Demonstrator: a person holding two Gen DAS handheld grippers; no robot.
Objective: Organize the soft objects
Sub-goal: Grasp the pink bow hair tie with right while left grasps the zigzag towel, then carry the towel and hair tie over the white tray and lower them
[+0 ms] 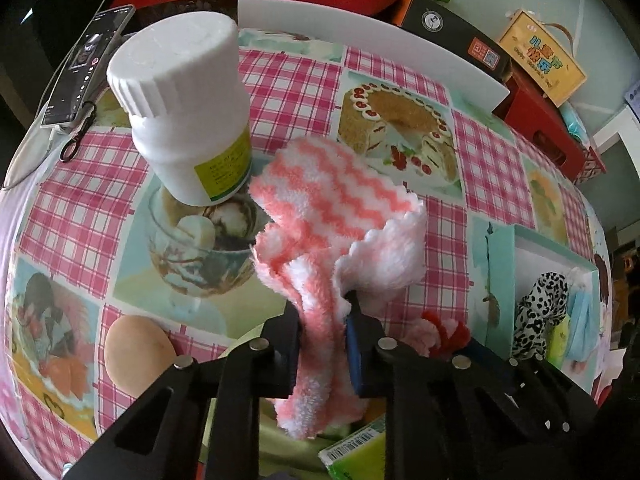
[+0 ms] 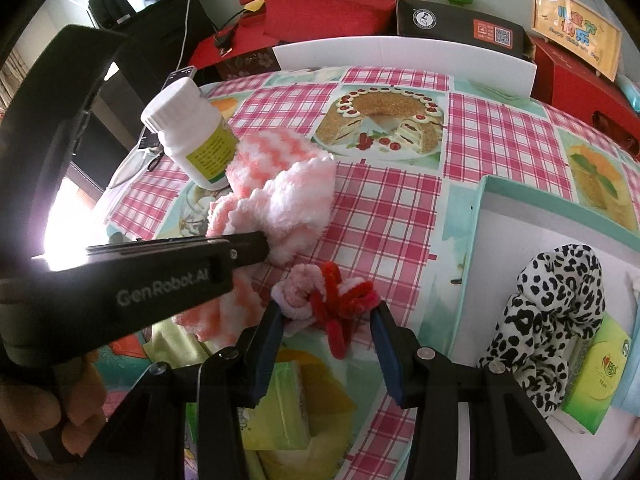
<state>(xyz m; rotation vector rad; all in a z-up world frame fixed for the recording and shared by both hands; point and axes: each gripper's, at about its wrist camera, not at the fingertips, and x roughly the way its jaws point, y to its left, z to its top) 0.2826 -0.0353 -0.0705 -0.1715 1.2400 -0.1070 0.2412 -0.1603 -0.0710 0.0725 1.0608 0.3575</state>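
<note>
My left gripper (image 1: 322,312) is shut on a fluffy pink-and-white zigzag cloth (image 1: 332,208), which hangs through the jaws and drapes onto the table; it also shows in the right wrist view (image 2: 280,184). My right gripper (image 2: 326,312) is shut on a pink-and-red chenille flower (image 2: 326,296), also seen in the left wrist view (image 1: 440,334). A teal box (image 2: 476,216) at the right holds a leopard-print scrunchie (image 2: 552,312); the scrunchie also shows in the left wrist view (image 1: 536,312).
A white pill bottle (image 1: 188,112) stands just left of the cloth. An egg (image 1: 138,354) lies at the near left. A green tissue pack (image 2: 596,380) sits in the box. A phone (image 1: 88,64), a white board (image 1: 372,44) and red boxes (image 2: 336,4) line the far edge.
</note>
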